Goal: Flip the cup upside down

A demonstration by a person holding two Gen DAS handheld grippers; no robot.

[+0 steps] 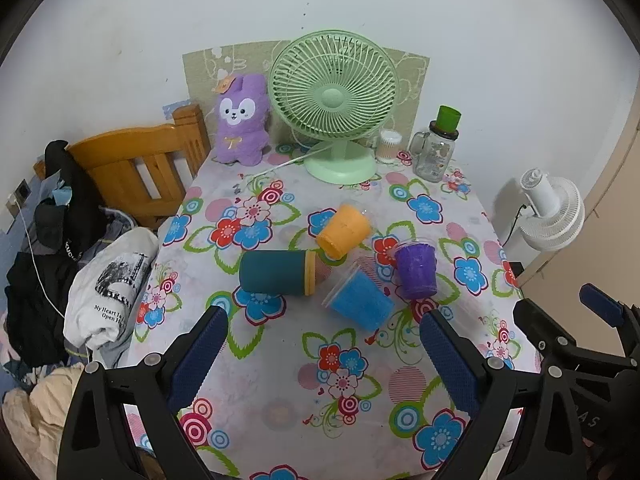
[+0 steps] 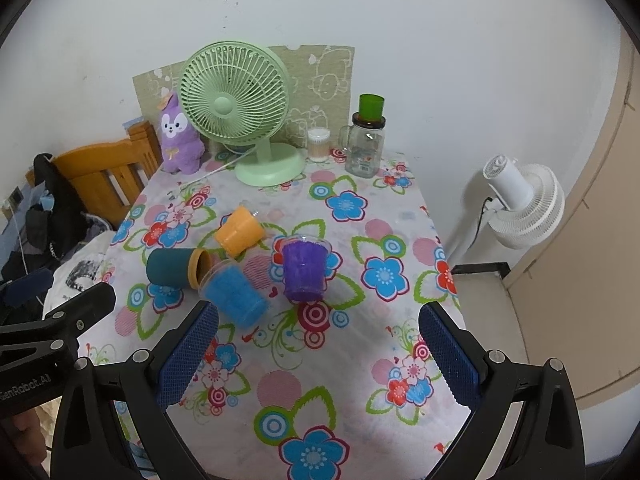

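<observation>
Several cups sit mid-table on the flowered cloth (image 1: 280, 360). A purple cup (image 1: 416, 269) (image 2: 304, 271) stands upright, mouth up. A blue cup (image 1: 359, 304) (image 2: 236, 298), an orange cup (image 1: 344, 231) (image 2: 239, 230) and a dark teal cup with a tan rim (image 1: 278, 278) (image 2: 176, 267) lie on their sides. My left gripper (image 1: 324, 356) is open and empty, held above the table short of the cups. My right gripper (image 2: 318, 354) is open and empty, nearest the purple and blue cups. It also shows at the right of the left wrist view (image 1: 576, 320).
A green desk fan (image 1: 334, 104), a purple plush rabbit (image 1: 240, 120), a glass jar with a green cup on it (image 1: 436, 148) and a swab tub (image 1: 389, 145) stand along the back wall. A wooden bed frame (image 1: 136, 168) with clothes is left; a white fan (image 2: 520, 200) stands right.
</observation>
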